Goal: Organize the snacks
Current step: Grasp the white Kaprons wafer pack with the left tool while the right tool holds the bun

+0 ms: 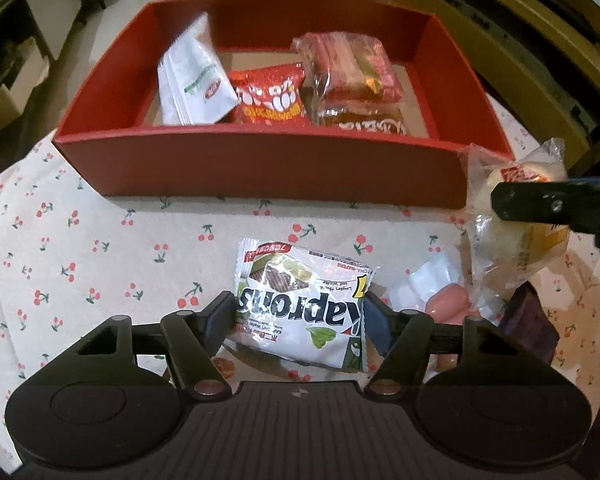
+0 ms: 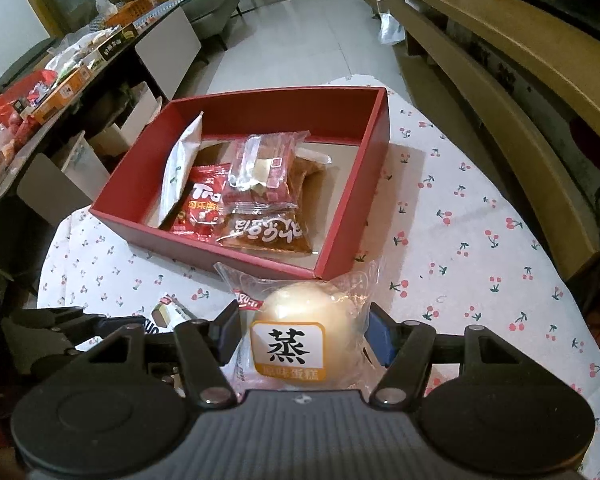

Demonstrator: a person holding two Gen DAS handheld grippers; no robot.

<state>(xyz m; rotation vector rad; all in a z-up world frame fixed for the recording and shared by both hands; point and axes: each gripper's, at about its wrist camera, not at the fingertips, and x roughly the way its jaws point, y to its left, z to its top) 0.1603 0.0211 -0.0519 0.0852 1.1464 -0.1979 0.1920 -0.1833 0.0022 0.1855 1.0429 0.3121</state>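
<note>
We look down on a white tablecloth printed with red cherries, tiled floor and wooden furniture beyond it. At twelve o'clock from both cameras stands an open red cardboard box. In it, a white printed sachet leans against the nine o'clock wall, a red foil snack bag lies beside it, a clear pack of pink-wrapped bars sits toward three o'clock on top of a brown snack in clear wrap.

Our left gripper has its tongs set narrowly around a white wafer packet with bold black lettering, which lies on the cloth at six o'clock of the box; the pads sit at its two edges (whether they press firmly, we cannot tell). At three o'clock of that packet lie small white pieces and a pink sausage-like snack.

Our right gripper clamps a round pale steamed cake in a clear plastic bag with an orange label, held just above the cloth near the box's near corner.
</note>
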